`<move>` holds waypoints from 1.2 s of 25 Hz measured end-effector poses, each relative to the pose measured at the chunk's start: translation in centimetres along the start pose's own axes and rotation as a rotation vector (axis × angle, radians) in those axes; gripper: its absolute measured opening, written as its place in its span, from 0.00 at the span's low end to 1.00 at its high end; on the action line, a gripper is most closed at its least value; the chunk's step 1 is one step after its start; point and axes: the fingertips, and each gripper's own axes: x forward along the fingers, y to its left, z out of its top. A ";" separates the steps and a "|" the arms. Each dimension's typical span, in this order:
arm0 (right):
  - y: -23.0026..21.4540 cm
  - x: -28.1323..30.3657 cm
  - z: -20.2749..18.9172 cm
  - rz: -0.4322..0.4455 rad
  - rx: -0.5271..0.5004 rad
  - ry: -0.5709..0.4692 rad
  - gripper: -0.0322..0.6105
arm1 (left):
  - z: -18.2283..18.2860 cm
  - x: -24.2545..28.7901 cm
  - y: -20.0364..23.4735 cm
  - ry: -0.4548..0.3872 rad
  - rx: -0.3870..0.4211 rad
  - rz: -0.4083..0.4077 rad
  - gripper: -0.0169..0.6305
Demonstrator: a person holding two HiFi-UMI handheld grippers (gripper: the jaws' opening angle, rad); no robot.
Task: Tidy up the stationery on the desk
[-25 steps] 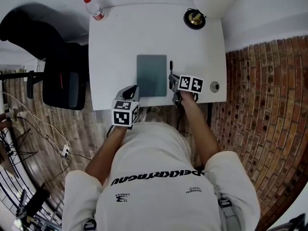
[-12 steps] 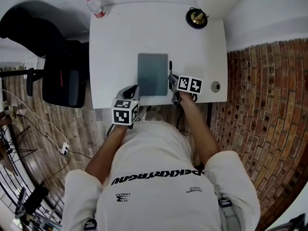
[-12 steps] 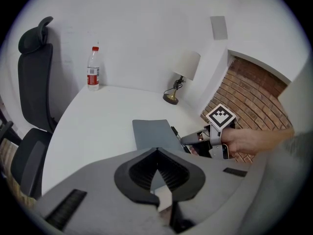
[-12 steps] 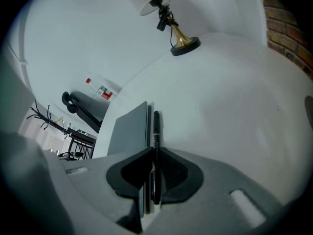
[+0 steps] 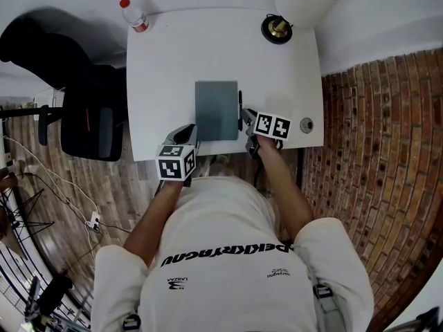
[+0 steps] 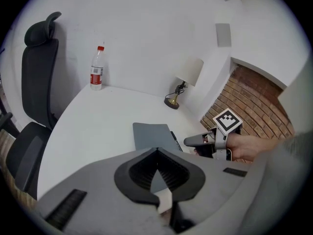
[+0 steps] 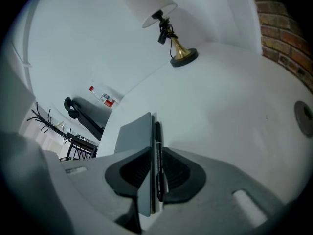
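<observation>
A grey notebook (image 5: 217, 109) lies flat in the middle of the white desk (image 5: 166, 61). A black pen (image 5: 240, 102) runs along the notebook's right edge. In the right gripper view the pen (image 7: 157, 133) sits between the two pads, tight beside the notebook (image 7: 133, 133). My right gripper (image 5: 246, 117) (image 7: 155, 154) is shut on the pen at its near end. Close to the desk's front edge, near the notebook's left corner, my left gripper (image 5: 190, 130) (image 6: 156, 152) is shut with nothing in it. The left gripper view shows the right gripper (image 6: 191, 141) beside the notebook (image 6: 151, 136).
A small brass-footed lamp (image 5: 277, 28) stands at the desk's back right and a plastic bottle (image 5: 133, 12) at its back left corner. A cable grommet (image 5: 305, 124) sits near the right edge. A black office chair (image 5: 86, 113) is left of the desk, with brick floor (image 5: 374, 151) to the right.
The pen now lies closer against the notebook's right edge than a second ago. The left gripper has shifted slightly left. The head camera has drifted a little.
</observation>
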 end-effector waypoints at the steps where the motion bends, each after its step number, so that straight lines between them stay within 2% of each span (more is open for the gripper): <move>1: 0.5 -0.6 0.4 0.004 -0.015 -0.020 0.15 | 0.4 -0.2 0.0 -0.013 0.002 -0.002 0.02; 9: 7.1 -6.6 4.3 0.062 -0.166 -0.244 0.12 | 4.5 -2.1 -1.3 -0.138 0.071 -0.022 0.02; 15: 11.6 -10.8 5.4 0.059 -0.310 -0.401 0.05 | 7.5 -4.1 -2.9 -0.226 0.134 -0.042 0.02; 19: 13.9 -12.9 5.9 0.049 -0.397 -0.495 0.05 | 8.8 -5.1 -3.9 -0.268 0.163 -0.058 0.02; 24: 15.9 -14.9 5.9 0.051 -0.470 -0.590 0.05 | 9.8 -5.9 -4.6 -0.316 0.202 -0.065 0.02; 30: 16.5 -16.3 5.6 0.051 -0.494 -0.643 0.05 | 10.4 -6.6 -5.1 -0.357 0.226 -0.073 0.02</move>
